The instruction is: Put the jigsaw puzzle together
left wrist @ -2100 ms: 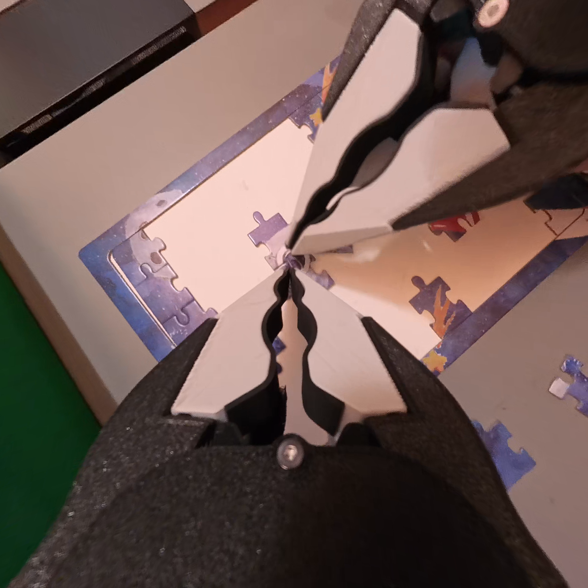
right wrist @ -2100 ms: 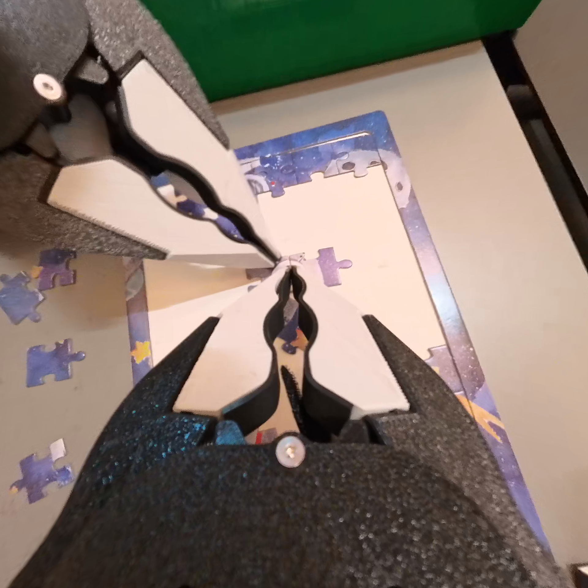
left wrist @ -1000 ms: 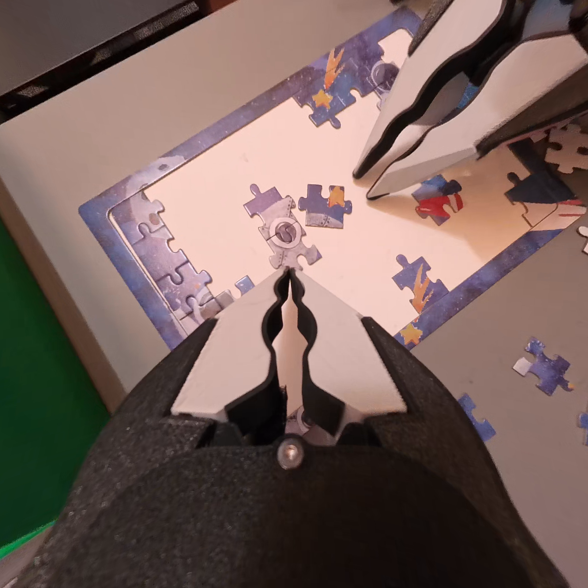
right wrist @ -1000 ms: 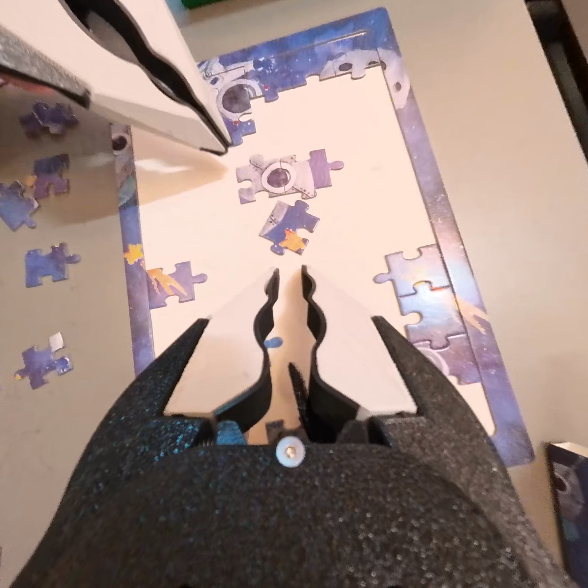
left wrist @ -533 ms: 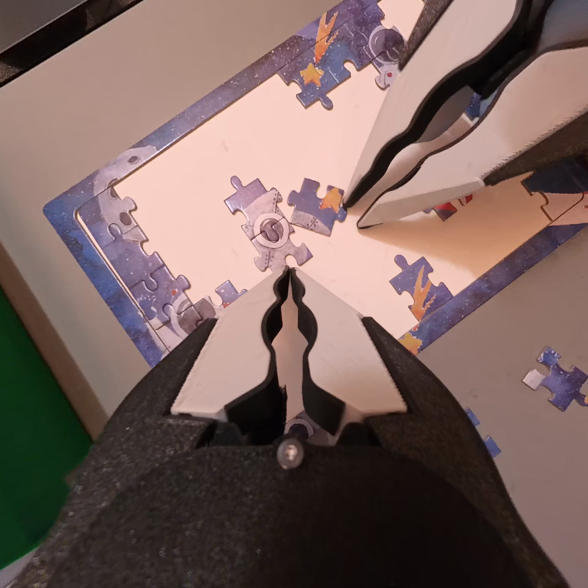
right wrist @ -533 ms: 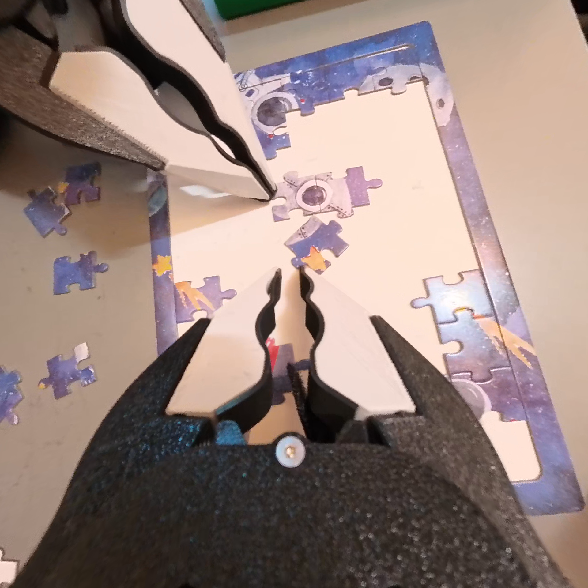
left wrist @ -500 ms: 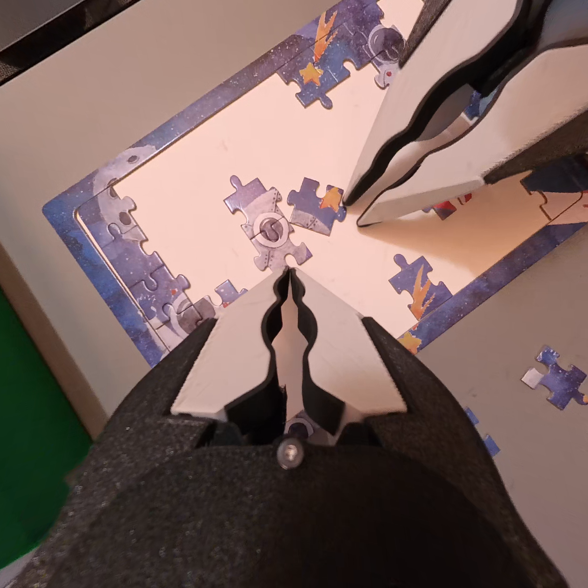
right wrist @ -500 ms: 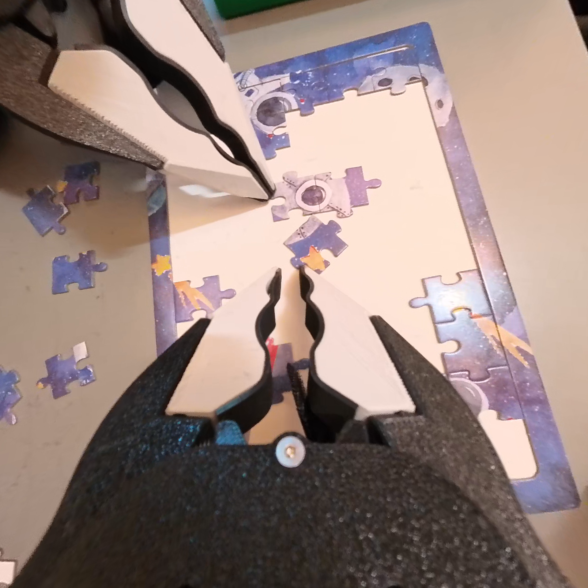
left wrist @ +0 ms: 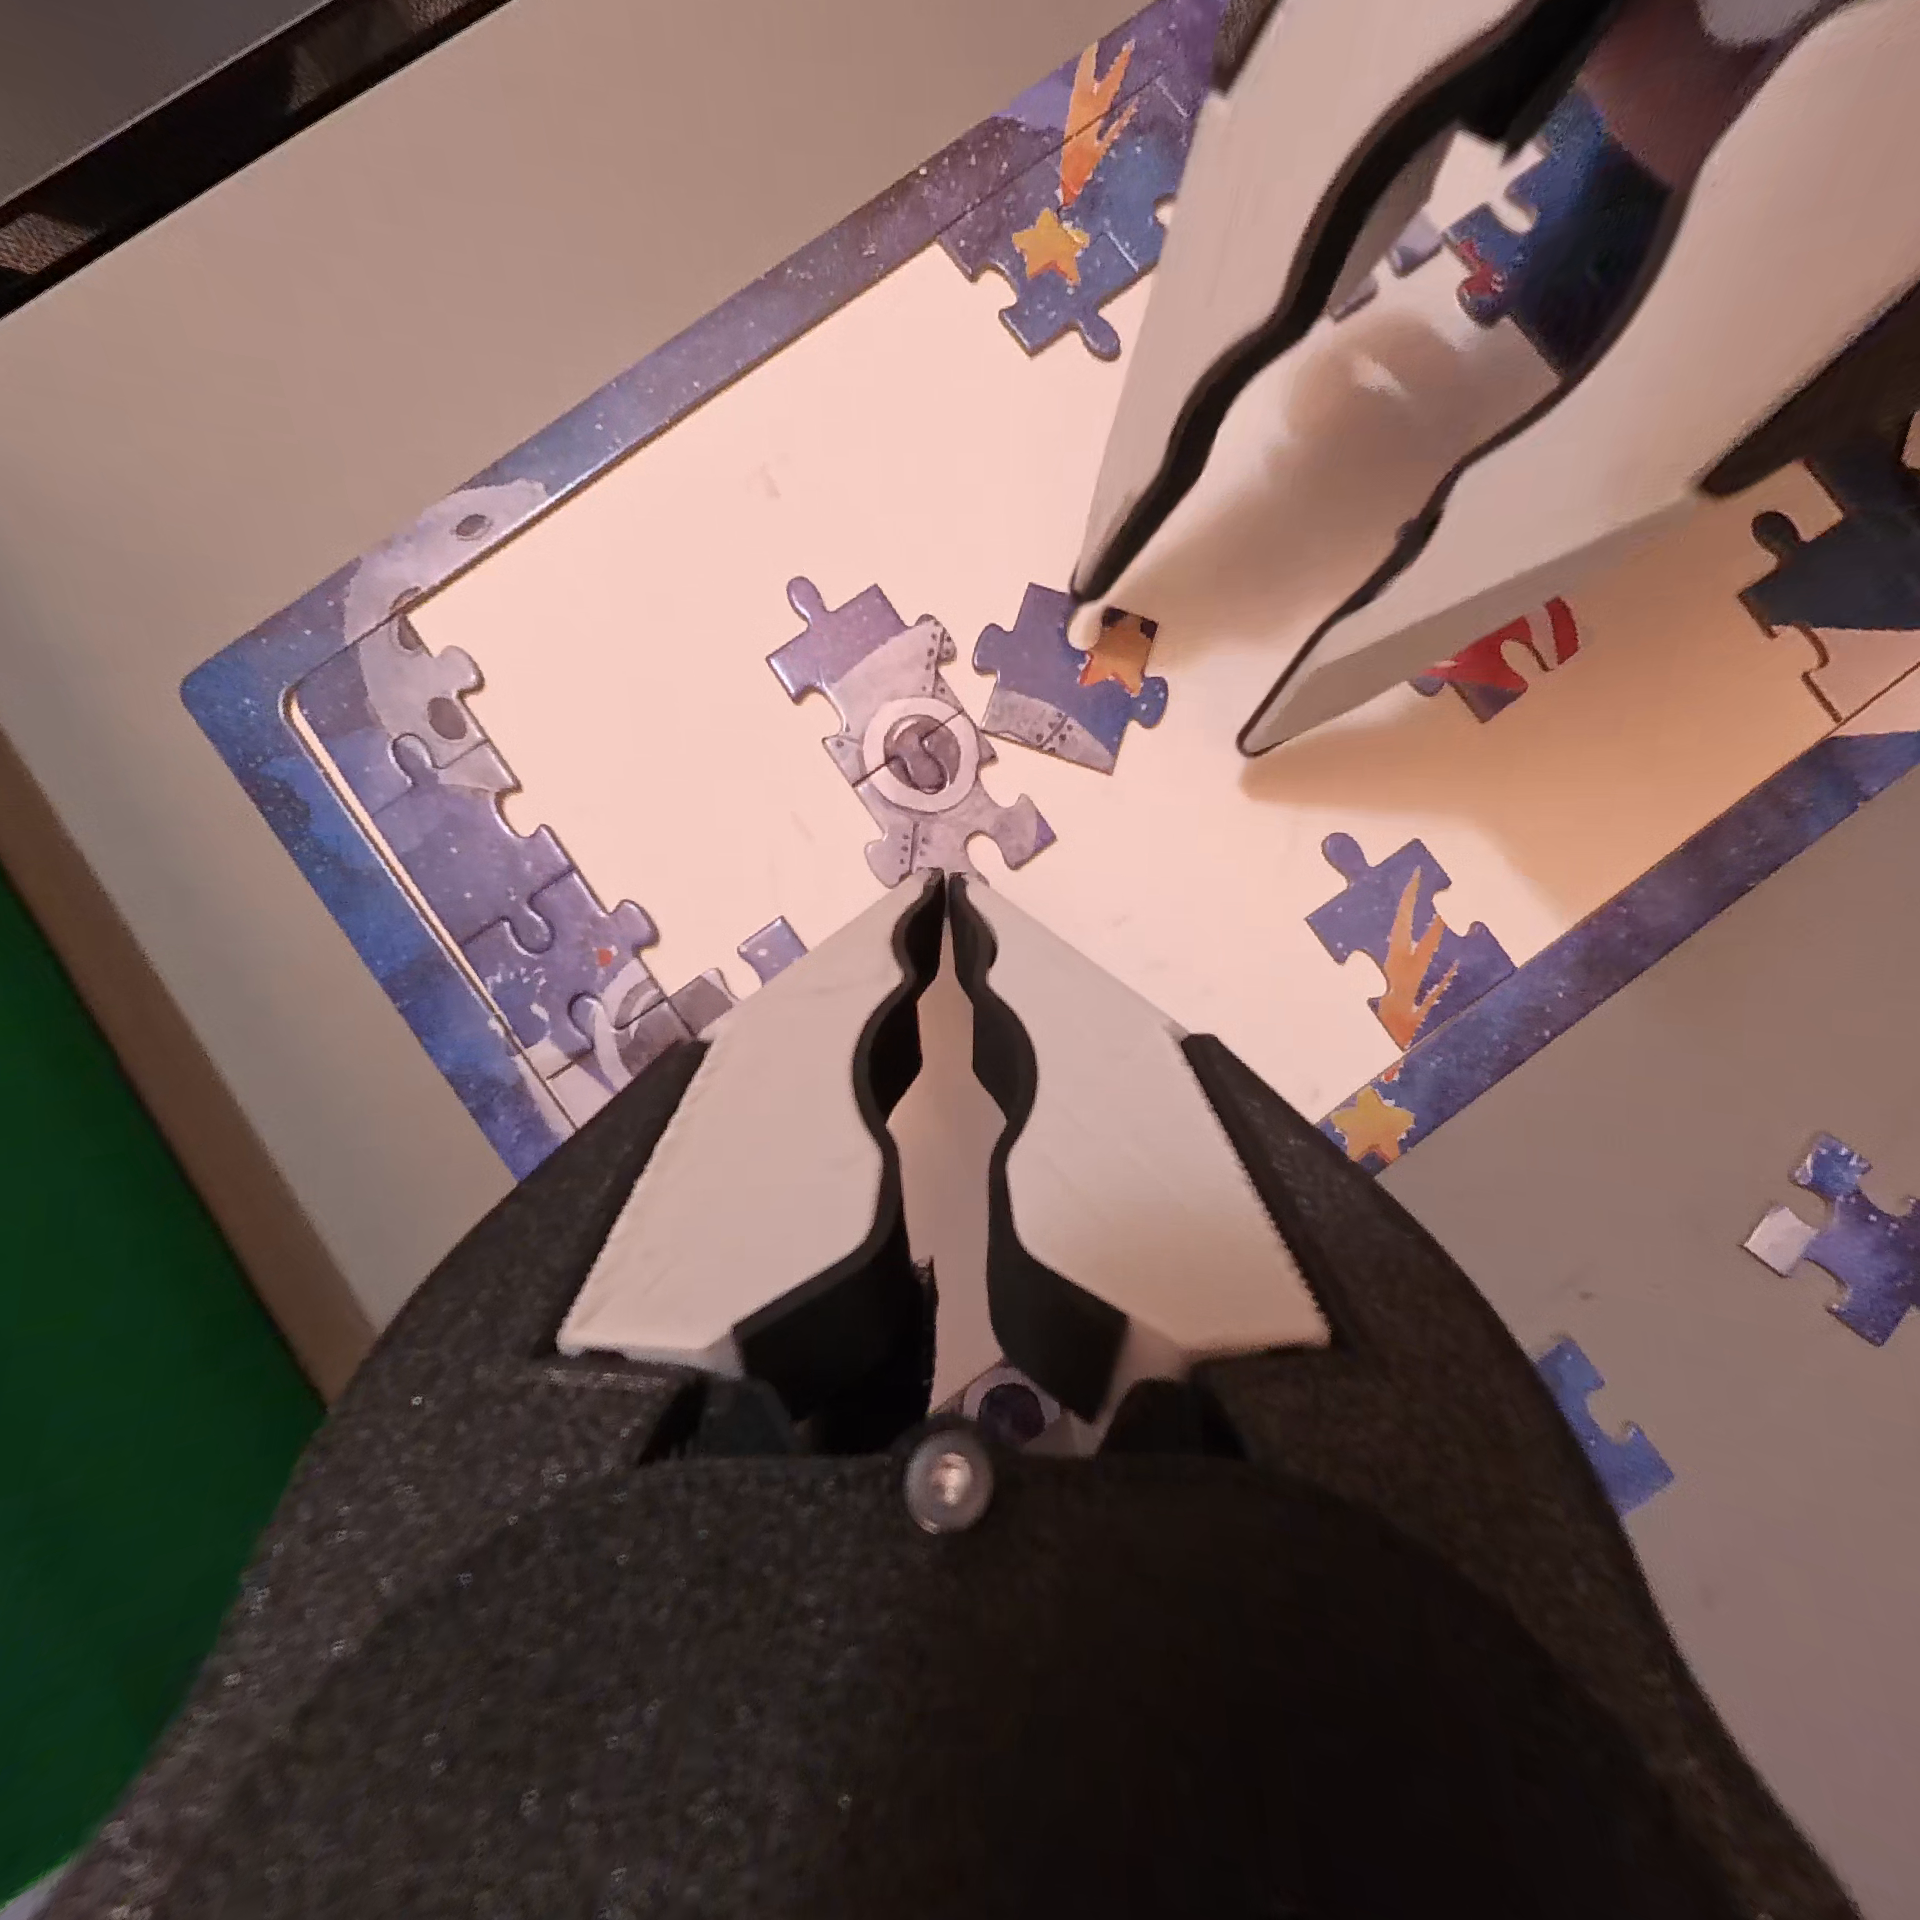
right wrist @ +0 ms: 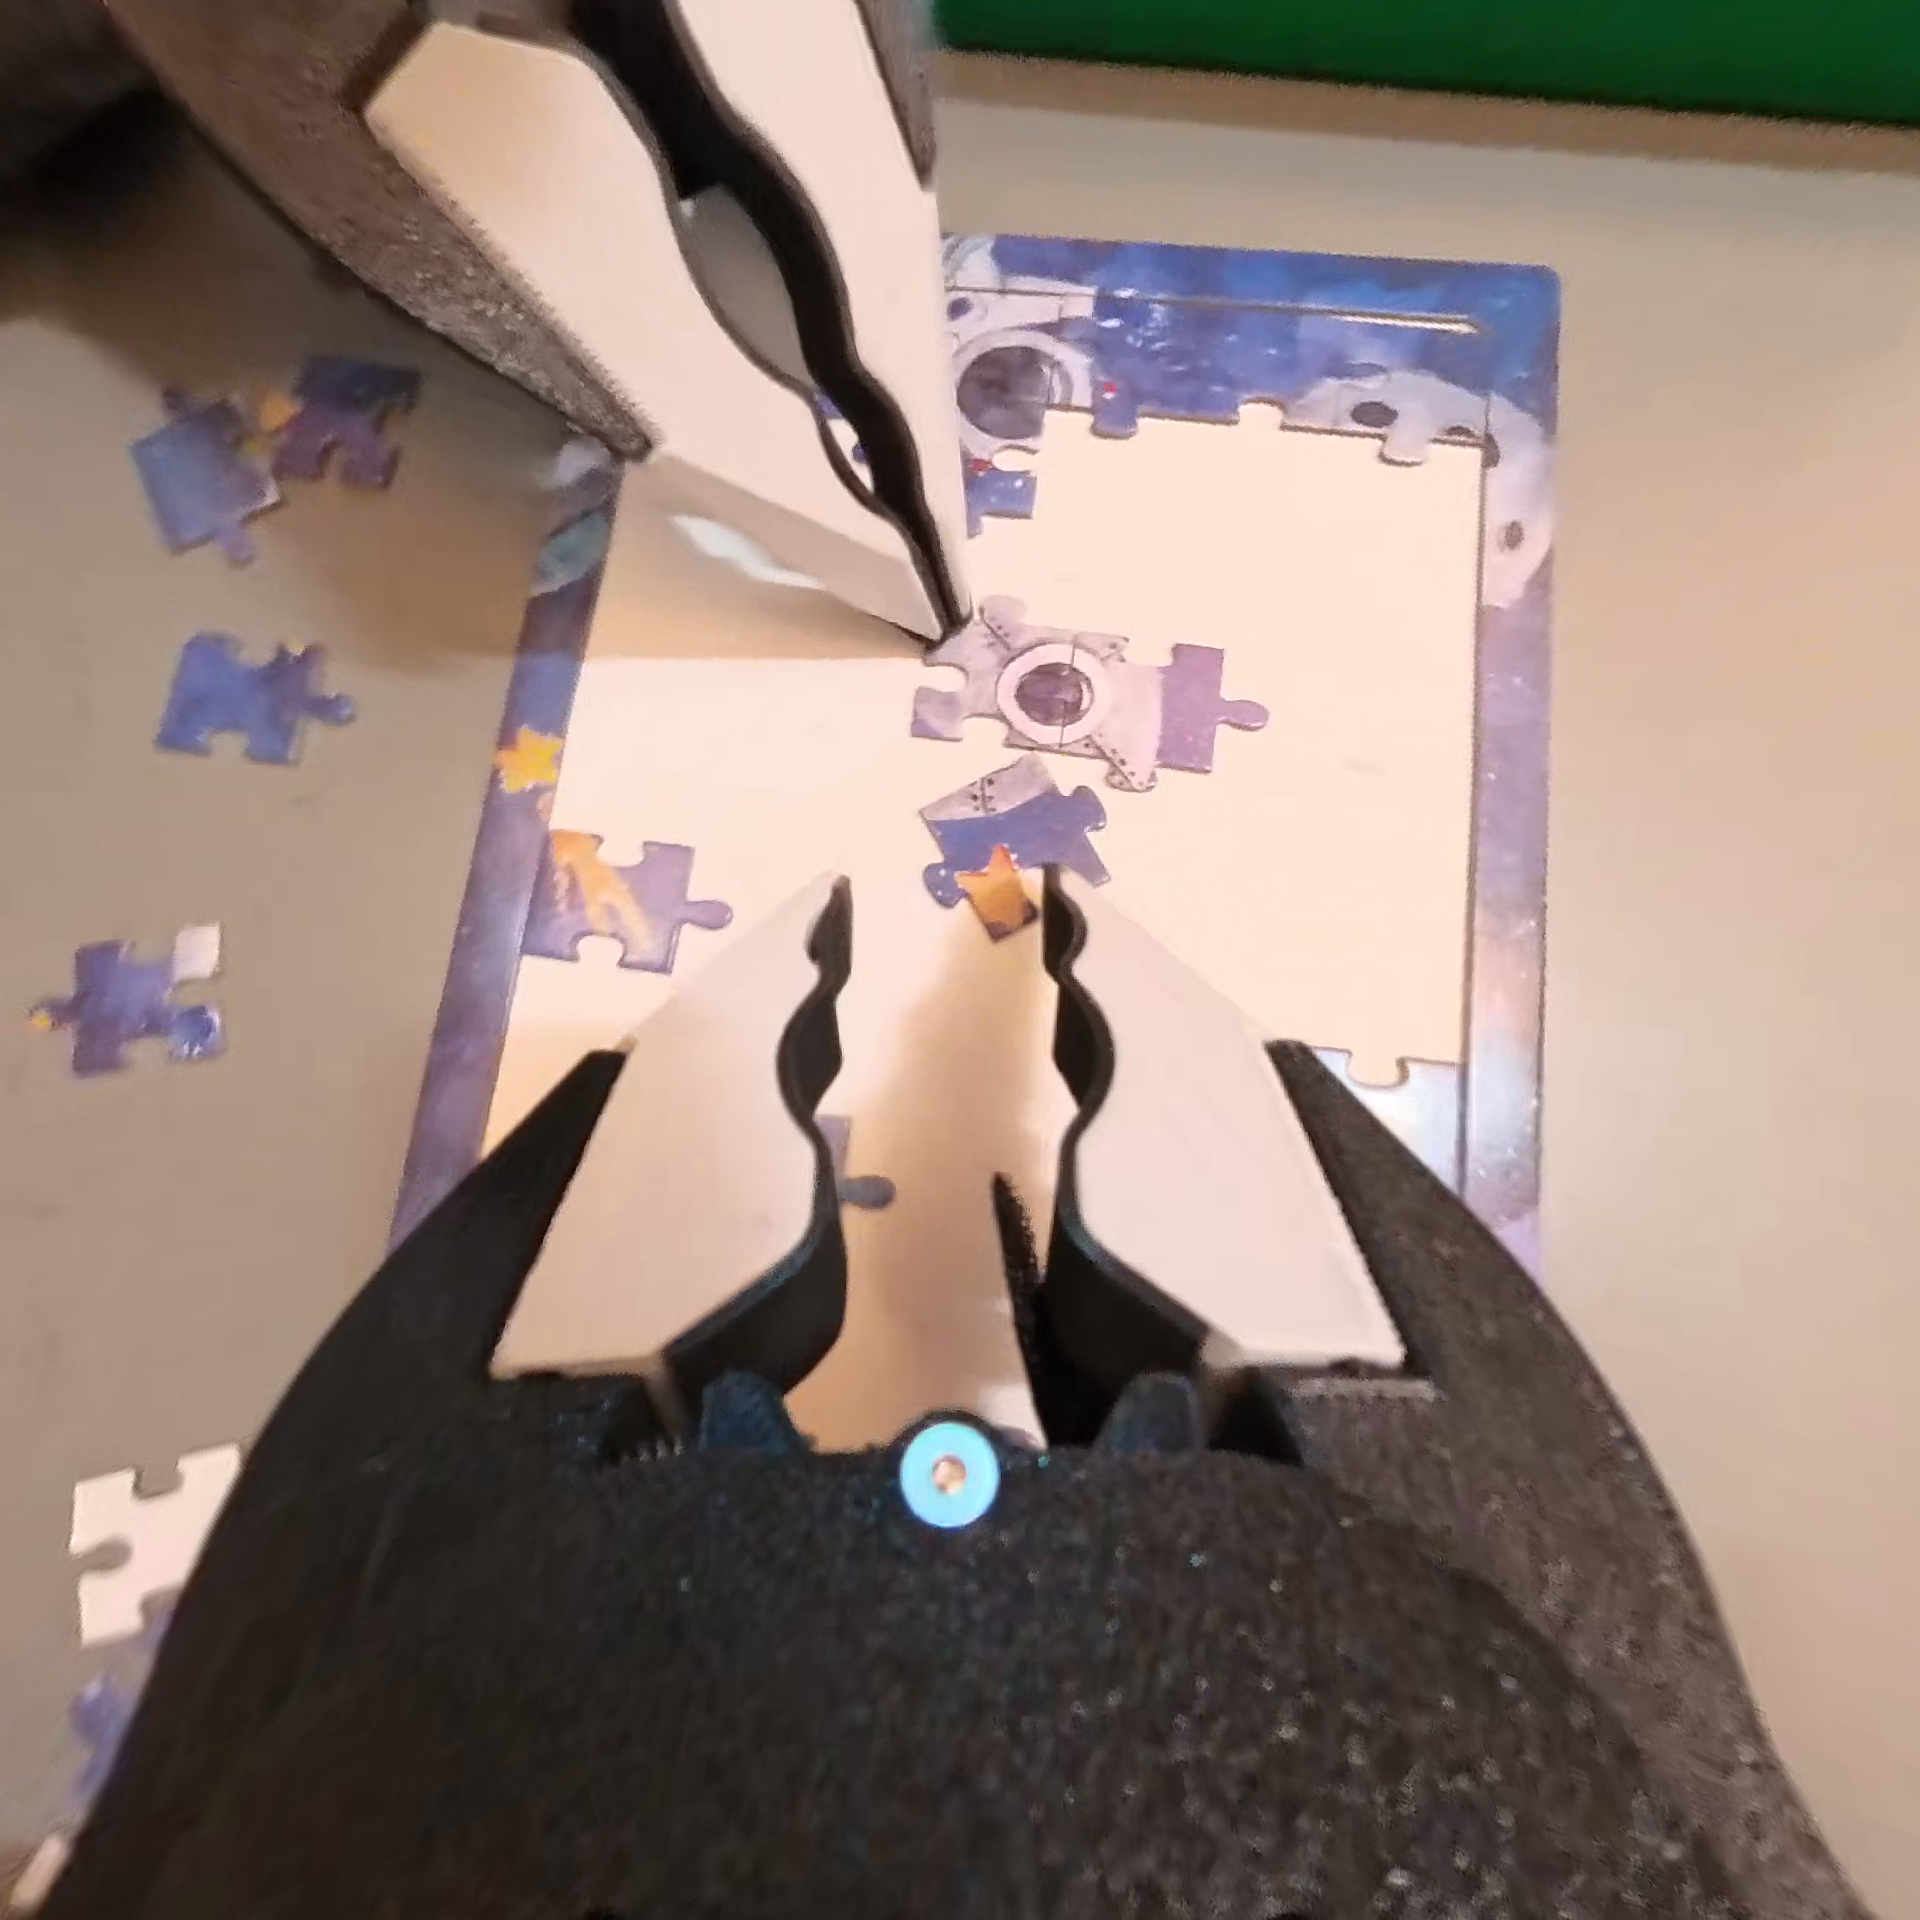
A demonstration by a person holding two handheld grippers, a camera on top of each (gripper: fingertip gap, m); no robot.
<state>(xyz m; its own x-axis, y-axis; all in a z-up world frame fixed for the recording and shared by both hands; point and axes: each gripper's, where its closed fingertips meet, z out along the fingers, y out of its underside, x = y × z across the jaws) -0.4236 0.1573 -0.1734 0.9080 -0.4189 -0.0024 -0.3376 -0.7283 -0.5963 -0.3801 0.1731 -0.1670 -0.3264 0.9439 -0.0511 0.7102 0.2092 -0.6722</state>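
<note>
The blue-bordered puzzle tray [left wrist: 665,384] [right wrist: 1512,727] lies on a beige table. A joined pair of grey porthole pieces [left wrist: 914,748] [right wrist: 1070,691] lies loose in its middle. My left gripper [left wrist: 945,883] [right wrist: 940,623] is shut and empty, with its tips at the edge of that pair. A blue piece with an orange star [left wrist: 1060,686] [right wrist: 1013,836] lies flat beside the pair. My right gripper [right wrist: 940,883] [left wrist: 1169,675] is open, with one fingertip [right wrist: 1049,883] at the star piece's edge.
Inside the tray lie a comet piece [left wrist: 1403,935] [right wrist: 613,899] and a red piece [left wrist: 1496,649]. Placed pieces line its ends. Several loose blue pieces [right wrist: 249,696] [left wrist: 1849,1236] lie on the table beside the tray. A green surface [left wrist: 104,1247] lies past the table edge. The left gripper's tips are roughly 5 cm from the right gripper's.
My right gripper has opened wider and moved up to the star piece. My left gripper stays shut at the joined pair, where both grippers met two seconds ago.
</note>
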